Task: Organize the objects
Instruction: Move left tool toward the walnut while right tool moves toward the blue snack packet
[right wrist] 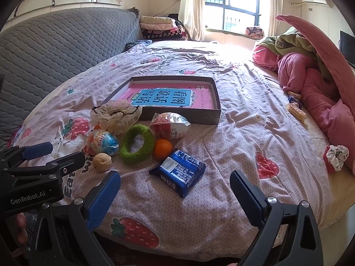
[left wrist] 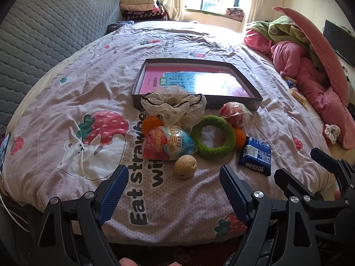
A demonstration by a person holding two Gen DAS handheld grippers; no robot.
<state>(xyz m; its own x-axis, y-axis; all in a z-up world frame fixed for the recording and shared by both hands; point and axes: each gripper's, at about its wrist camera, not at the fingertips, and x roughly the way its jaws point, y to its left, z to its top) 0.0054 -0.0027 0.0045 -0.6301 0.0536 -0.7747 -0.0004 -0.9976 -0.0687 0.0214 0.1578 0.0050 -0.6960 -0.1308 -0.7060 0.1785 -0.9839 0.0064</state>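
I'm seeing clutter sitting mid-bed: walnut [left wrist: 185, 166], toy egg [left wrist: 168, 143], green ring [left wrist: 213, 136], orange [right wrist: 163, 149], blue packet [right wrist: 178, 172], with shallow box [left wrist: 257, 103] lying just behind. Left gripper [left wrist: 174, 185] and right gripper [right wrist: 175, 187] hovering over strawberry bedspread [left wrist: 66, 102], fingers spread wide, gripping nothing. Grey headboard [left wrist: 44, 33] standing left, window [right wrist: 230, 2] glowing beyond.

A bed [right wrist: 221, 199] with a strawberry-print cover carries a box [right wrist: 182, 117] mid-bed; nearer lie a walnut [right wrist: 101, 159], egg toy [right wrist: 102, 143], green ring [right wrist: 137, 147], orange [right wrist: 163, 149] and blue packet [right wrist: 177, 174]. Pink bedding [right wrist: 315, 93] lies far right.
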